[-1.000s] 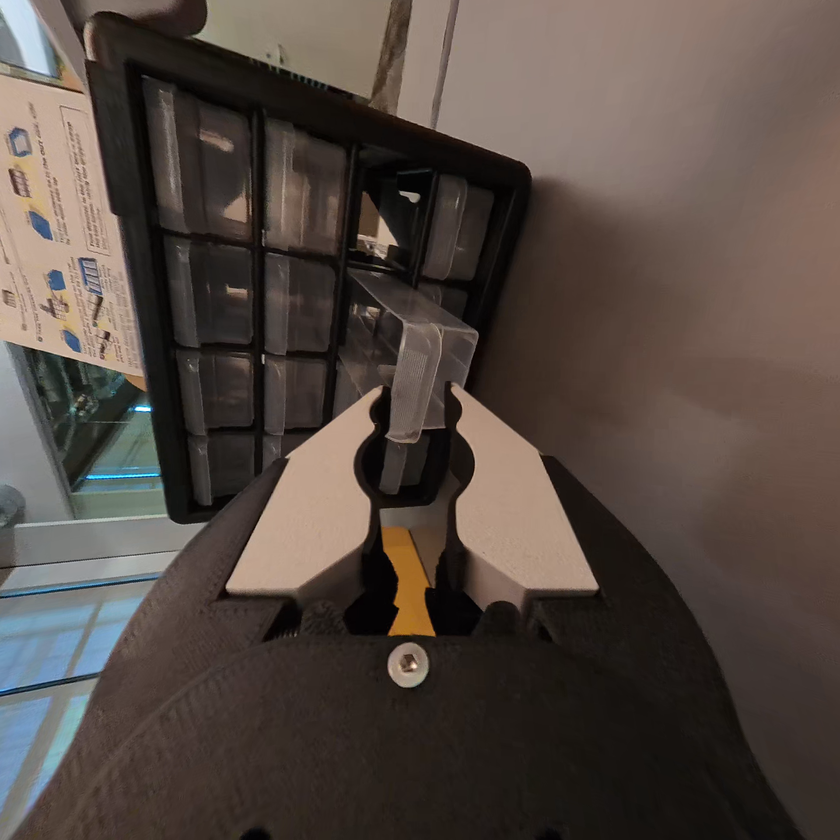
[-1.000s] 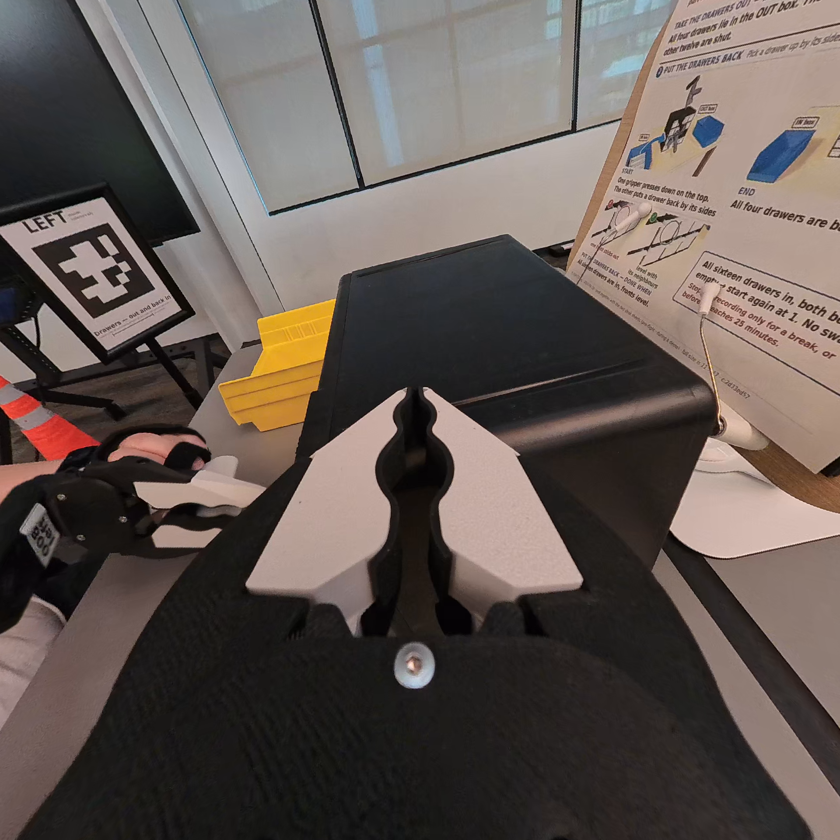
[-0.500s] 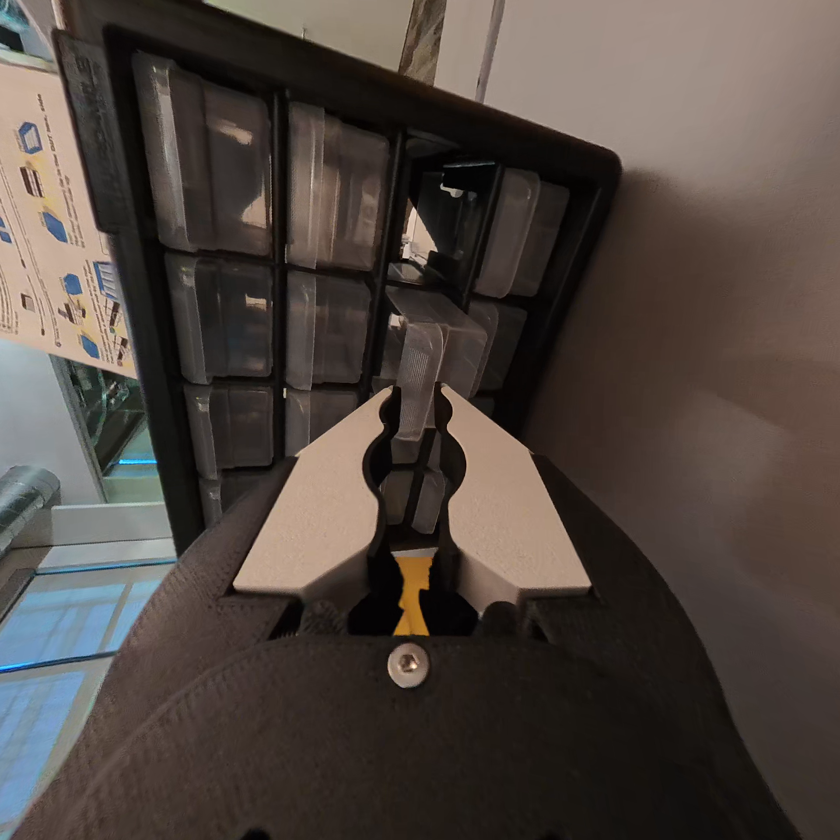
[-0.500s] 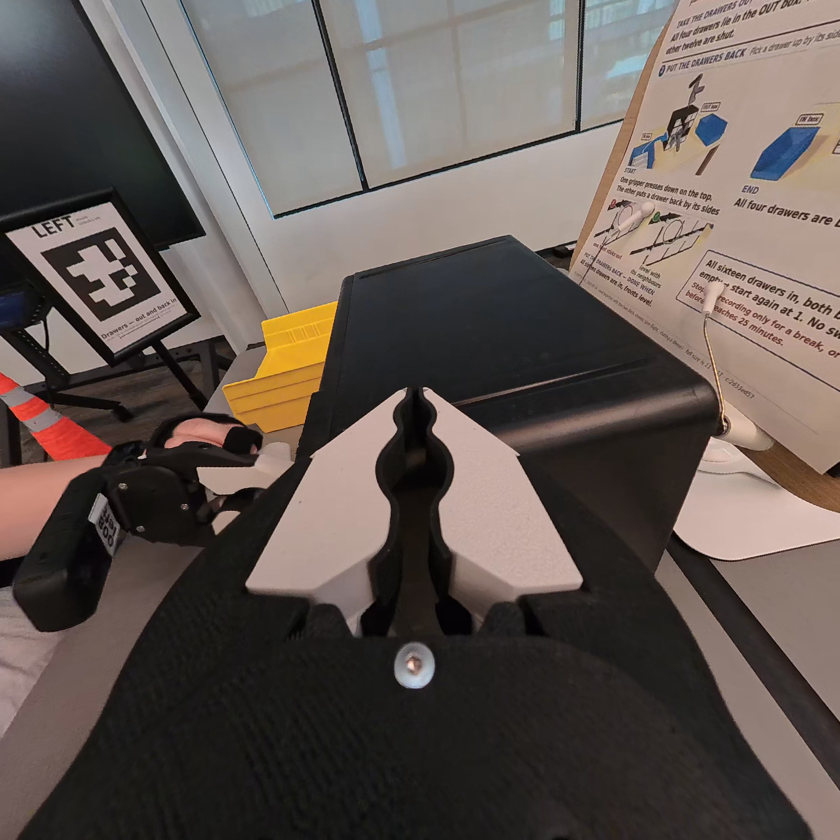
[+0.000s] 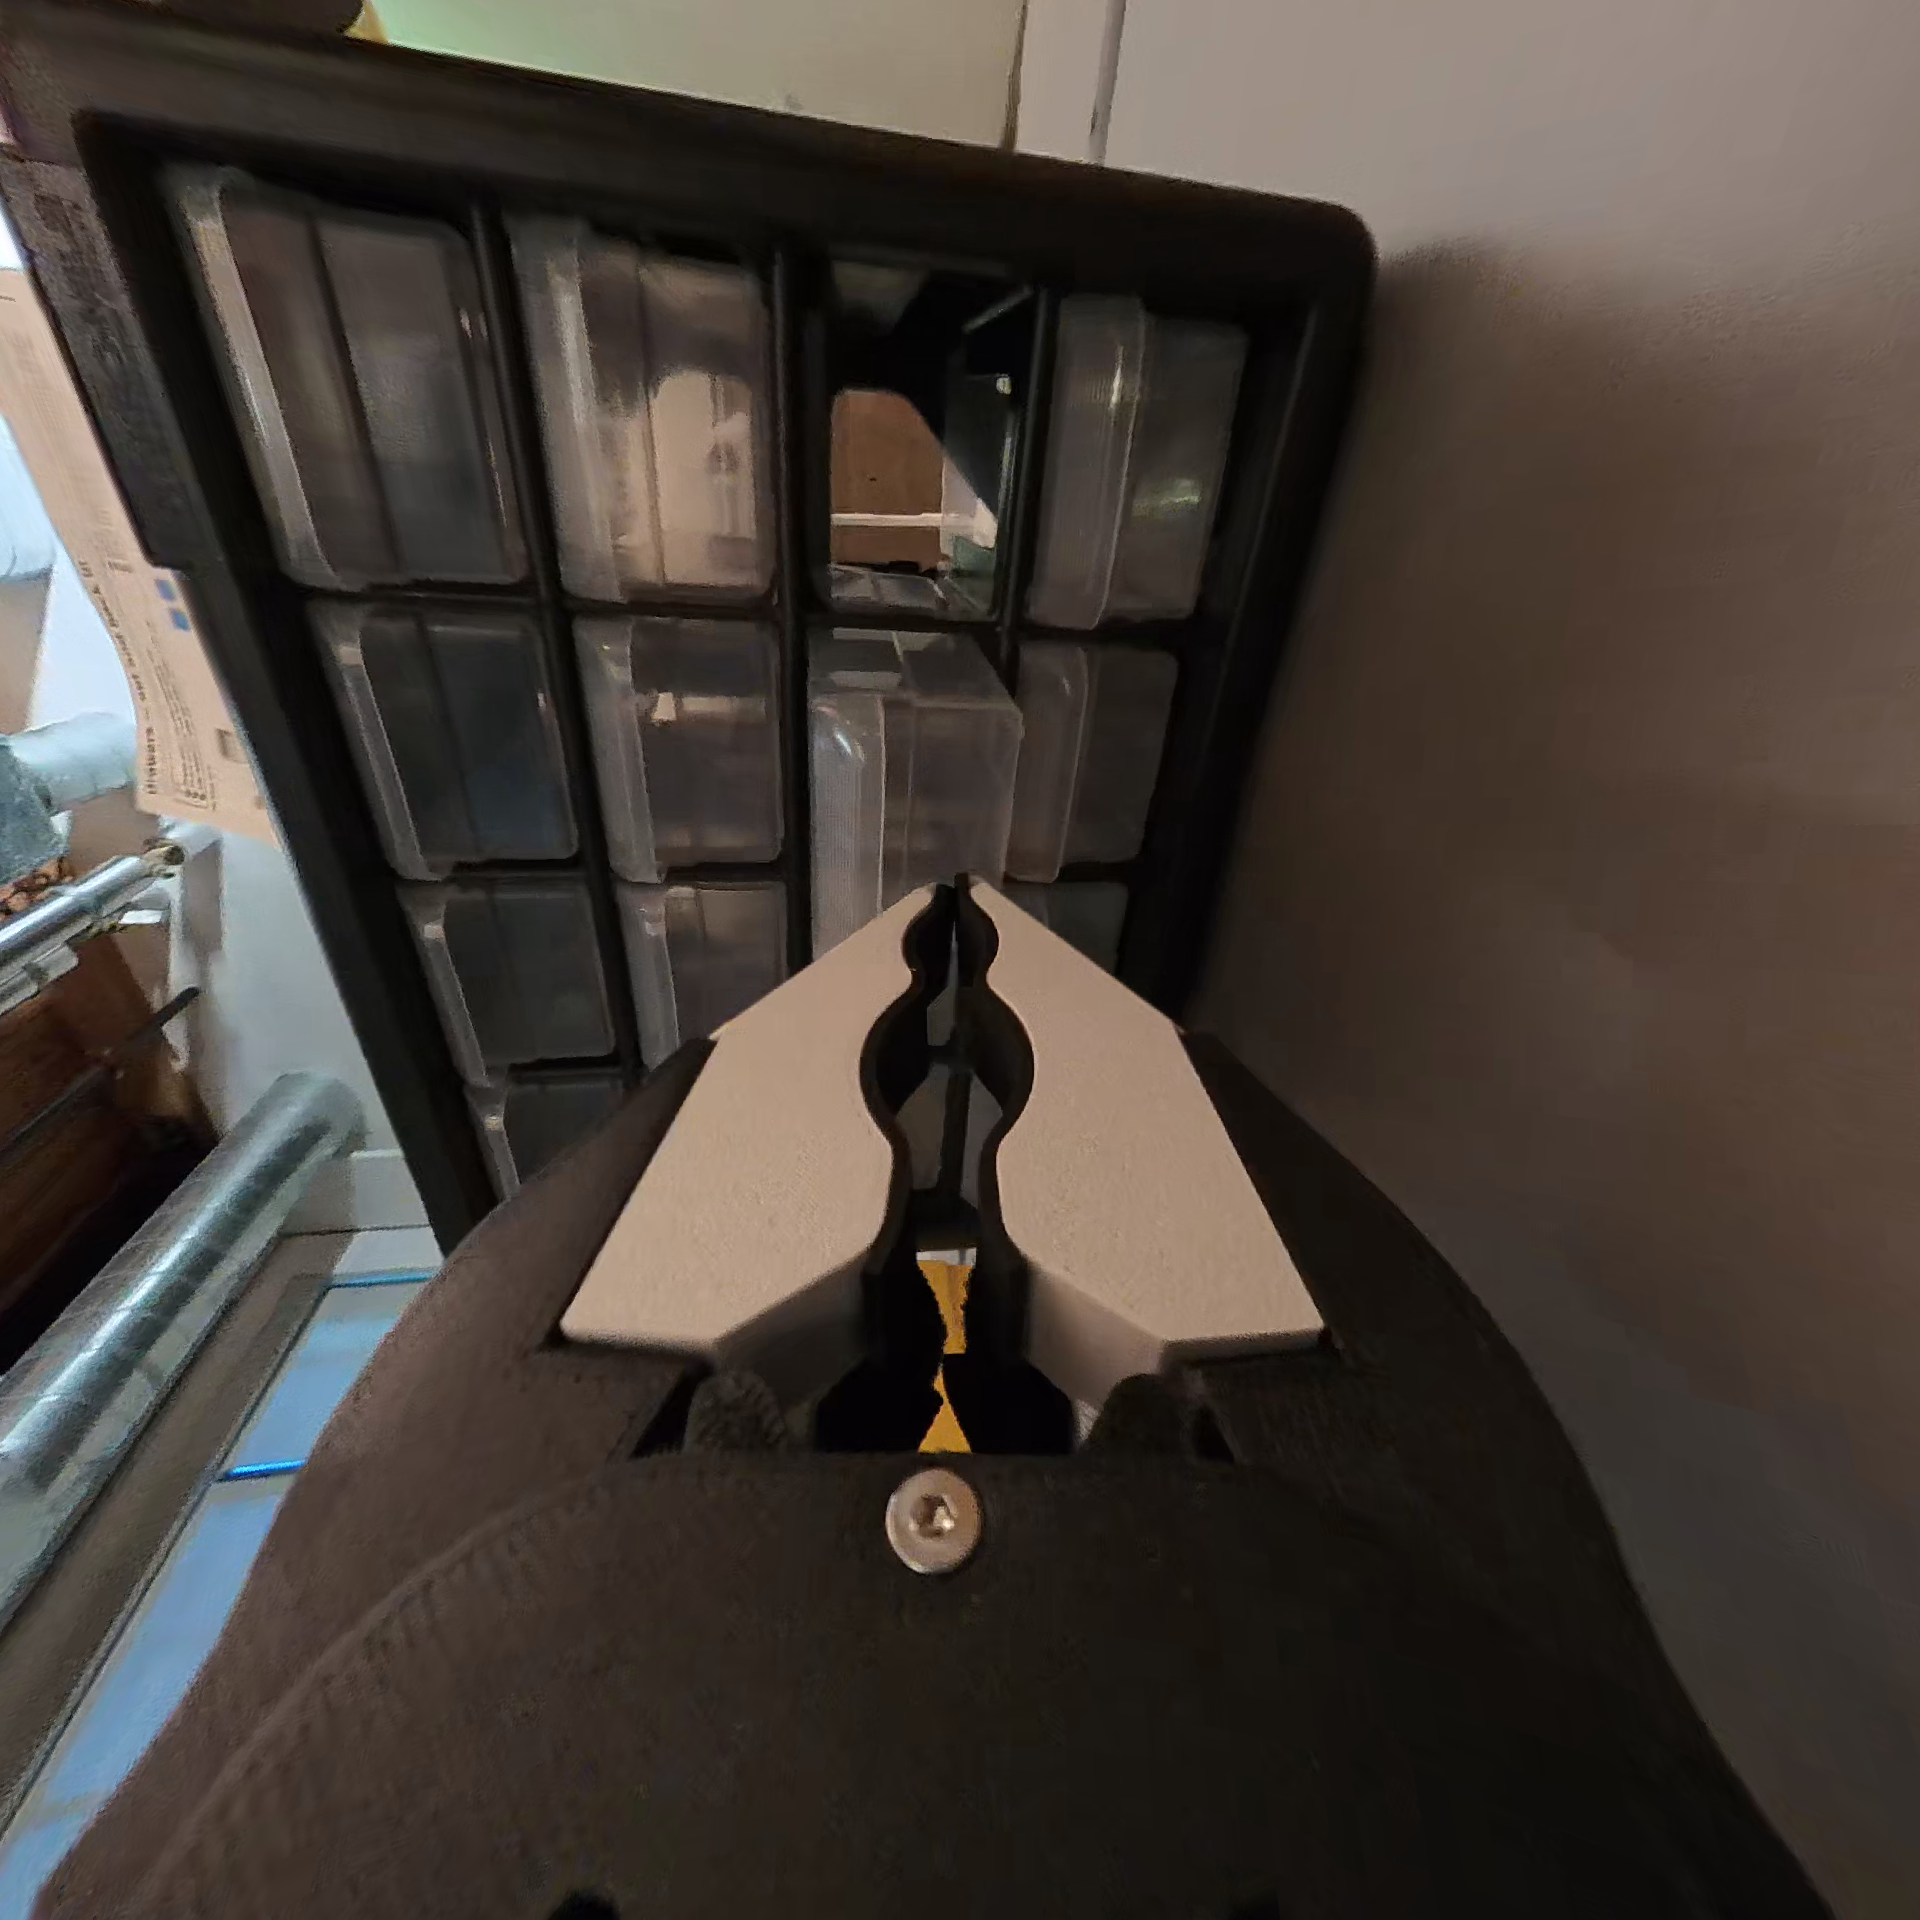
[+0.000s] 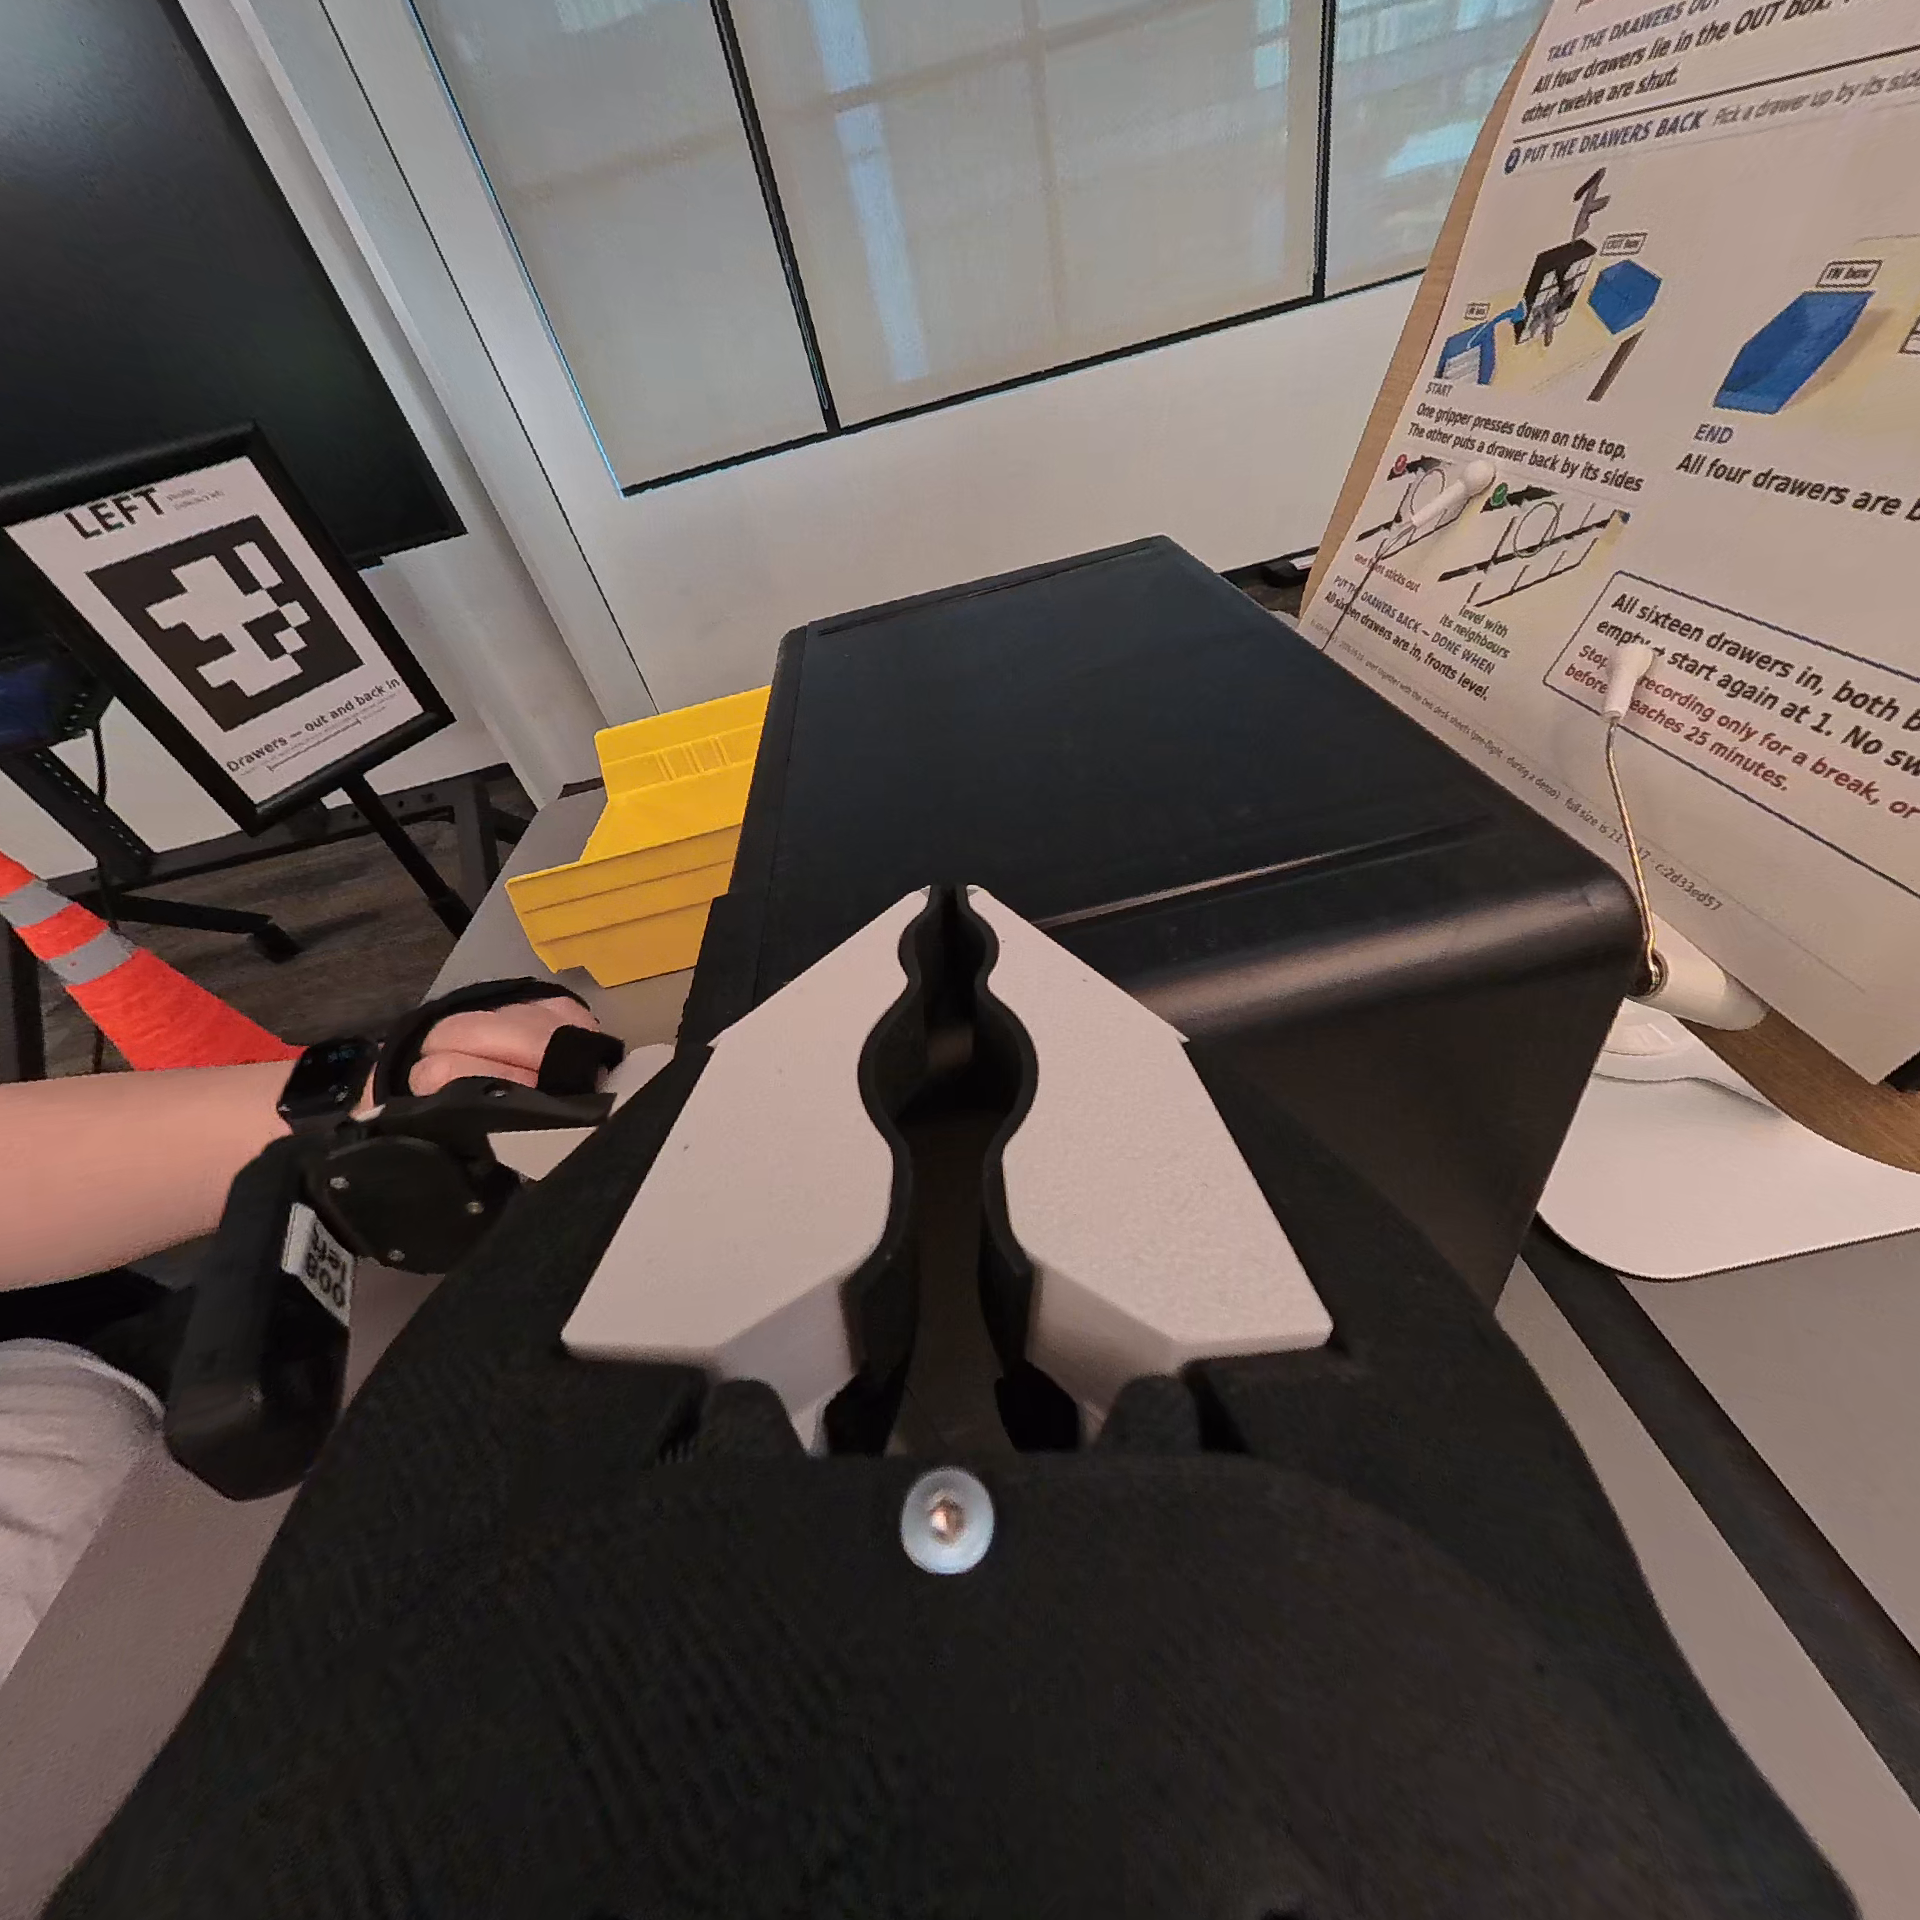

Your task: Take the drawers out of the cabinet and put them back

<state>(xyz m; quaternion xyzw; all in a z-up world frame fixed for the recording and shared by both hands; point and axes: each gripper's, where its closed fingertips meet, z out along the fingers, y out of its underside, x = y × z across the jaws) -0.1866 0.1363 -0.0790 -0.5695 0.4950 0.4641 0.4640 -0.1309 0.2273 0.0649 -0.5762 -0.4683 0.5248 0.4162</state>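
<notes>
The black cabinet (image 5: 727,135) fills the left wrist view, which is rolled sideways. Clear drawers fill most slots, and one slot (image 5: 914,468) is empty. One clear drawer (image 5: 914,769) sticks out slightly beyond its neighbours. My left gripper (image 5: 956,894) is shut with nothing between the fingers, its tips at that drawer's front. My right gripper (image 6: 951,899) is shut and empty, resting on the cabinet's top (image 6: 1091,748). The left gripper's black body (image 6: 405,1174), held by a hand, shows at the cabinet's front in the right wrist view.
A yellow bin (image 6: 644,842) sits on the grey table (image 5: 1610,935) beside the cabinet. An instruction board (image 6: 1662,468) on a white base (image 6: 1714,1184) stands on the cabinet's other side. A framed marker sign (image 6: 218,634) and an orange cone (image 6: 125,997) stand beyond the table. Some 20 cm of space lies between my two pairs of fingers.
The drawer held by the left gripper has gone from sticking far out to nearly in. The left fingers have come off its handle and closed. The right gripper has not moved.
</notes>
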